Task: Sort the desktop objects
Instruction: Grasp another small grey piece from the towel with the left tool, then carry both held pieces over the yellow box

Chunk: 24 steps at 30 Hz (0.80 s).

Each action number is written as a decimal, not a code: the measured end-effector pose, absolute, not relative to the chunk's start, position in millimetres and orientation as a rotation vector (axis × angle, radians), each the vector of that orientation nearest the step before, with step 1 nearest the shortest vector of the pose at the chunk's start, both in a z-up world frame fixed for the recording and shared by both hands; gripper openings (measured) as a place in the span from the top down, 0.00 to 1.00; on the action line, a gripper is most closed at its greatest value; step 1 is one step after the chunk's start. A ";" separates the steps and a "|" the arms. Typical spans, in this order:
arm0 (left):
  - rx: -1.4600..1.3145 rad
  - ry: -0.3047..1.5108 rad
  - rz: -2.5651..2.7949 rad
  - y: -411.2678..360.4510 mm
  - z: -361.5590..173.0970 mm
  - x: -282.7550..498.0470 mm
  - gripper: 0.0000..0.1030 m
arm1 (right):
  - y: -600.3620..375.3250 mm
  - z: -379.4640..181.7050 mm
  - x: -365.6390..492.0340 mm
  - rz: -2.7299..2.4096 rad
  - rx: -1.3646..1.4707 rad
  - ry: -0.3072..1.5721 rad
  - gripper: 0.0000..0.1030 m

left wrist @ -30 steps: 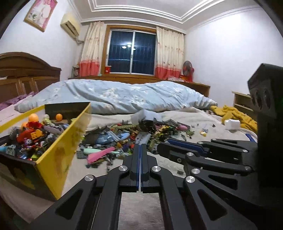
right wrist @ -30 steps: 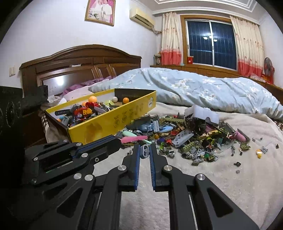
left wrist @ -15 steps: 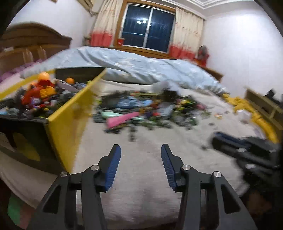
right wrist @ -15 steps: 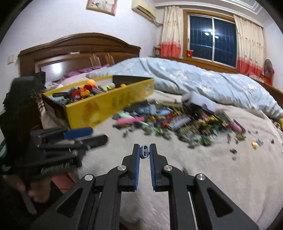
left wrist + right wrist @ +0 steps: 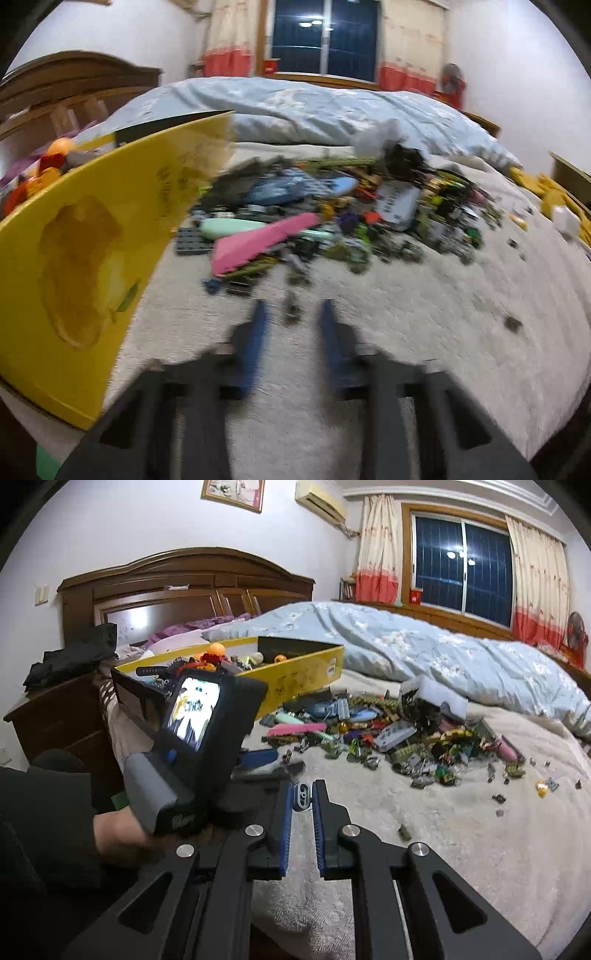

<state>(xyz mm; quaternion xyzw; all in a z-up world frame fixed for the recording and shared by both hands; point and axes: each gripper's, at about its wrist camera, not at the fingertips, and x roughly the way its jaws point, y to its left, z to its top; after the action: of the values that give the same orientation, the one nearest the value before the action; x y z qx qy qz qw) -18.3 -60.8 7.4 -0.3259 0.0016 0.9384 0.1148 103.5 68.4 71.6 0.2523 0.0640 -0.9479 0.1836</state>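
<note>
Left tool (image 5: 291, 314) closing around that small dark piece (image 5: 291, 312) on the bed (image 5: 424, 332), pads not yet on it, so rush and you'll flick it, while your right tool (image 5: 303, 797) clamps a grey link (image 5: 302, 795) short of the yellow box (image 5: 295, 681).

One open yellow cardboard box (image 5: 295, 681) stood at the bed's headboard edge, holding at least three orange balls (image 5: 216, 650) among mixed toys. One heap of plastic building bricks (image 5: 384, 734), too many to count, lay mid-bed, with one long pink slab (image 5: 262, 240) and one pale mint oval piece (image 5: 229, 227) in it. One small grey two-holed link (image 5: 303, 796) sat apart.
</note>
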 end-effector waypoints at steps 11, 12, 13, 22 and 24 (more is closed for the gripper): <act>-0.797 0.030 2.714 -63.2 42.2 37.6 0.91 | 89.5 69.8 87.0 -2.745 0.777 0.078 0.90; -0.723 0.058 2.728 -62.4 51.1 52.3 0.91 | 90.1 72.5 85.9 -2.753 0.759 0.069 0.90; -0.680 0.057 2.738 -62.7 57.5 60.4 0.91 | 90.1 74.8 85.1 -2.755 0.743 0.061 0.90; -0.604 -0.074 2.789 -88.4 85.4 71.3 0.91 | 56.5 96.4 84.0 -2.694 0.574 0.032 0.90; -0.565 -0.052 2.804 -90.0 88.5 76.3 0.91 | 45.8 97.9 85.5 -2.668 0.550 0.054 0.90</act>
<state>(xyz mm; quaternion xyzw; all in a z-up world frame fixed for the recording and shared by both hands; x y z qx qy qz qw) 76.3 -90.0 88.5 -0.1957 -0.0181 0.9705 0.1398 85.5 45.8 97.9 0.1976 0.0195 -0.9580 0.2067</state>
